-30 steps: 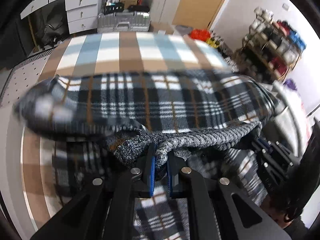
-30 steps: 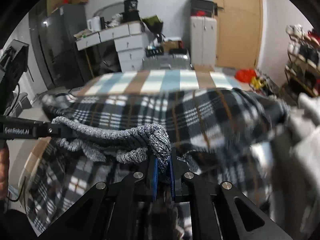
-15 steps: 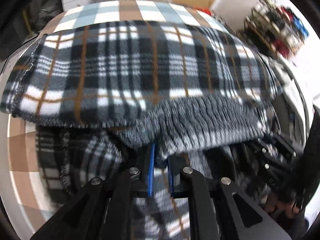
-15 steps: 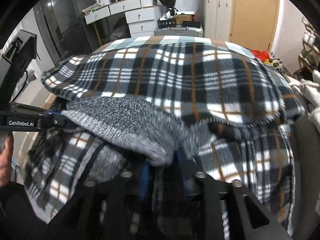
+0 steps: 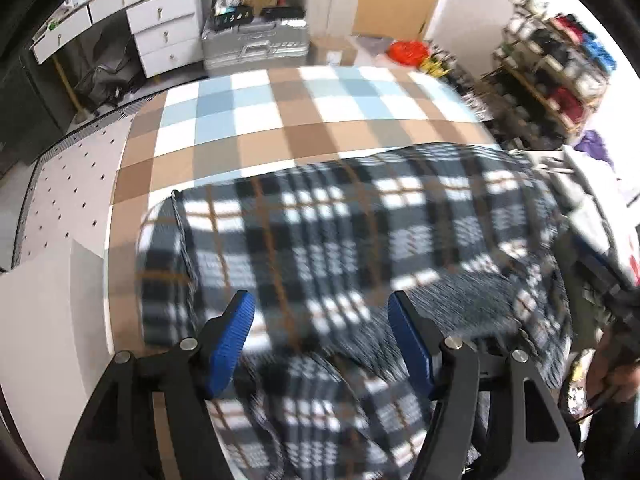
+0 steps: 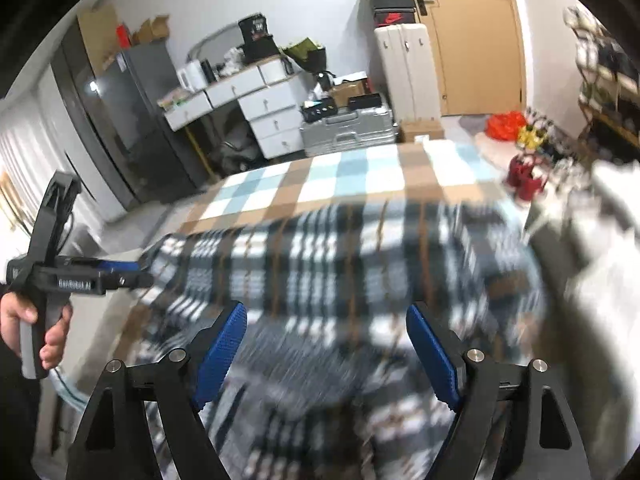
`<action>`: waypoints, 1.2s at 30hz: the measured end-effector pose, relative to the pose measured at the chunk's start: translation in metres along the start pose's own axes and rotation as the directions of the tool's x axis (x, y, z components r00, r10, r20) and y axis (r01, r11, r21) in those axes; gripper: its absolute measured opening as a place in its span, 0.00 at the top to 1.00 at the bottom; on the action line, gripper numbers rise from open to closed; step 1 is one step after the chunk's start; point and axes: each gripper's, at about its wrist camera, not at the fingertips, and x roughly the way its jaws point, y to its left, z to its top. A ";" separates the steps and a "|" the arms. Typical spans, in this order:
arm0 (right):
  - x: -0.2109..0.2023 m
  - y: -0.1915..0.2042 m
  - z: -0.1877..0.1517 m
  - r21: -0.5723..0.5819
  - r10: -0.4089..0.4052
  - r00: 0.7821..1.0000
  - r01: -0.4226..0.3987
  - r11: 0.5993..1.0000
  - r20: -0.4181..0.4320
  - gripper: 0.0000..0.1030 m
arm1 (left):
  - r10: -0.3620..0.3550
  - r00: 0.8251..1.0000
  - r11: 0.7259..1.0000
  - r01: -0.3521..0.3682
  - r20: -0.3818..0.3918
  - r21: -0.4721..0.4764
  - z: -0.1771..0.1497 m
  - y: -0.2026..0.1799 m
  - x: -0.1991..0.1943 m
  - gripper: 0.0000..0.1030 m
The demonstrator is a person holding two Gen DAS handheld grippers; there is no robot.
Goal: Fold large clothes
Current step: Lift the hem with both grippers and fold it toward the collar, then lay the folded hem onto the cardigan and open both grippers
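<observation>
plaid garment (image 5: 360, 240) folded on checked tablecloth (image 5: 280, 112), long axis left-right. left gripper (image 5: 320, 320) and right gripper (image 6: 326, 340) opening, nothing clamped. hand (image 6: 36, 328) seen in right wrist view only.

Bright room, motion blur, fisheye edges

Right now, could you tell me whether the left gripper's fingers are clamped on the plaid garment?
No, the left gripper is opening, its blue fingers apart above the plaid garment.
</observation>
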 end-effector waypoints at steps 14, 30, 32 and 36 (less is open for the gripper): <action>0.177 -0.041 0.054 -0.157 -0.206 0.885 0.153 0.976 -0.418 0.13 | -0.086 0.984 0.996 0.083 -0.155 -0.028 0.045 -0.028 0.103 0.37; 0.134 -0.025 0.059 -0.268 -0.228 0.925 0.147 0.952 -0.304 0.06 | -0.035 0.998 0.999 0.033 -0.060 -0.030 0.021 0.063 0.062 0.27; 0.148 -0.044 0.045 -0.255 -0.308 0.881 0.225 0.940 -0.359 0.06 | -0.091 0.993 0.992 0.083 -0.077 -0.099 0.015 0.076 0.075 0.27; 0.164 -0.080 0.023 -0.140 -0.251 0.878 0.212 0.967 -0.408 0.00 | -0.138 0.989 0.987 0.133 -0.045 -0.089 0.003 0.081 0.085 0.27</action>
